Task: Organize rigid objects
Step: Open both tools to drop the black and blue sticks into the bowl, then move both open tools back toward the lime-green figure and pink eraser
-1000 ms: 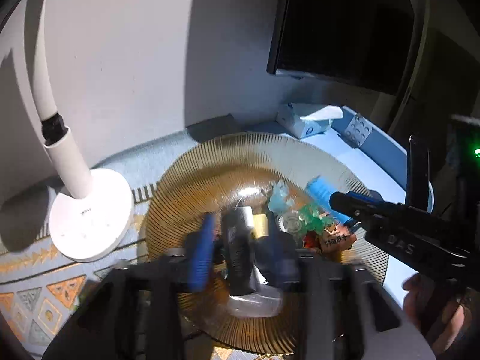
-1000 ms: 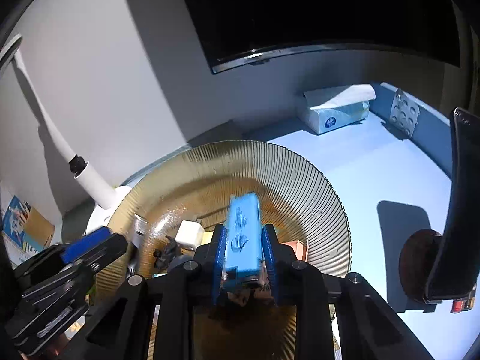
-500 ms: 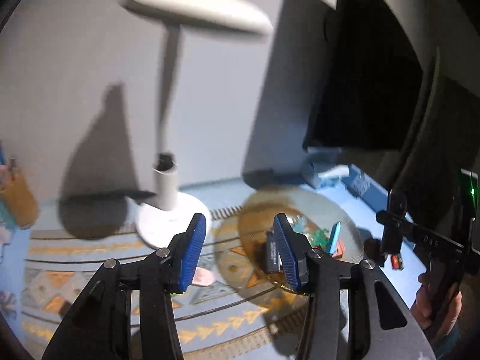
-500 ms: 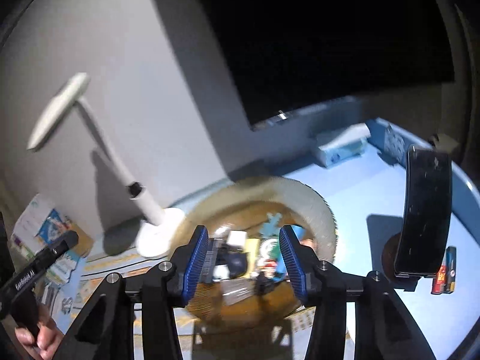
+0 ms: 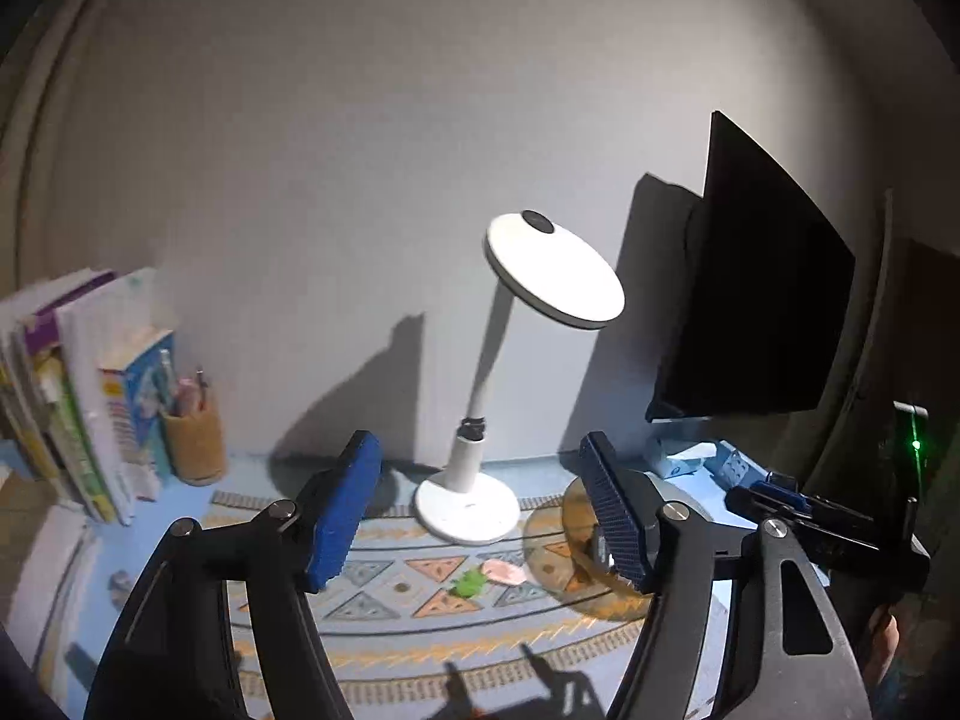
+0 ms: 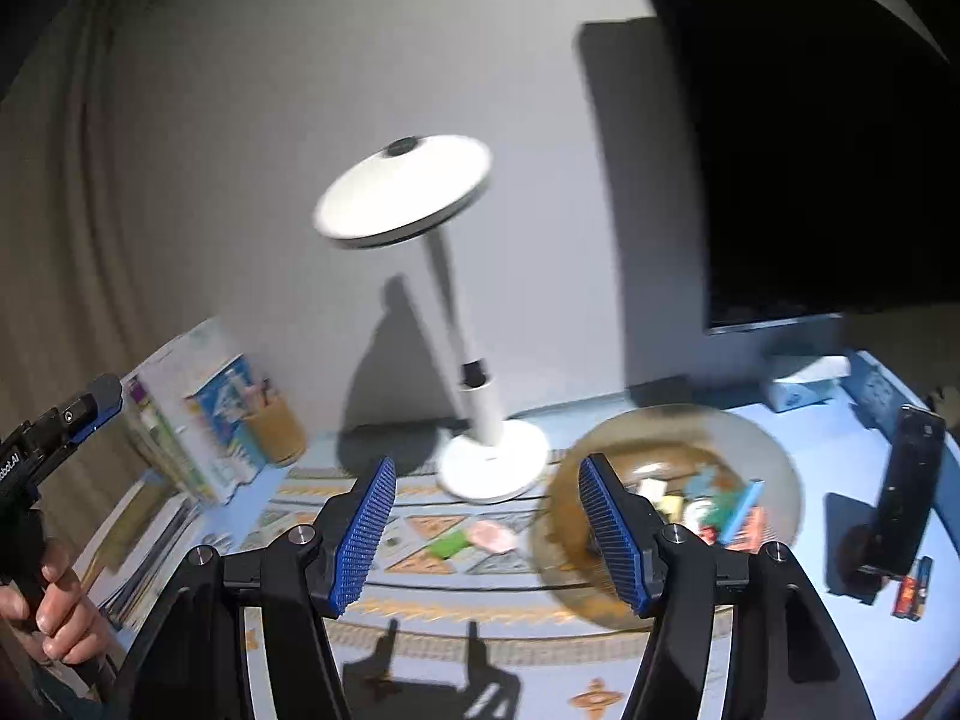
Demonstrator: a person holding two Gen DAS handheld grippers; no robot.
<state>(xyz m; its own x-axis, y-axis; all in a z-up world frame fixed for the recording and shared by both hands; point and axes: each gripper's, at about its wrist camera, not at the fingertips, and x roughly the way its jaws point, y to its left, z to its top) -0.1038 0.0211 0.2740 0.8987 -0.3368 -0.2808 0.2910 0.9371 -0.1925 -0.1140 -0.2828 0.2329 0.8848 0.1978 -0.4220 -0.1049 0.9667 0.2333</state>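
Both tools have been drawn up and back from the amber glass plate (image 6: 780,480), over which they were held close a second ago; the blue block then gripped by the right tool (image 6: 486,531) is now seen lying in the plate. At the far left, upright books (image 5: 78,396) and a pen pot (image 5: 195,441) are seen against the wall. The left tool (image 5: 480,516) is empty, its jaws opening with nothing between them. A white desk lamp (image 5: 468,504) stands on the patterned mat (image 5: 384,606), where a green piece (image 5: 469,583) and a pink piece (image 5: 504,570) lie just left of the plate. The right tool's jaws are likewise opening and empty. The small rigid items (image 6: 702,501) are heaped in the plate on the bench (image 6: 840,648). Further right a dark monitor (image 6: 810,150) is seen.
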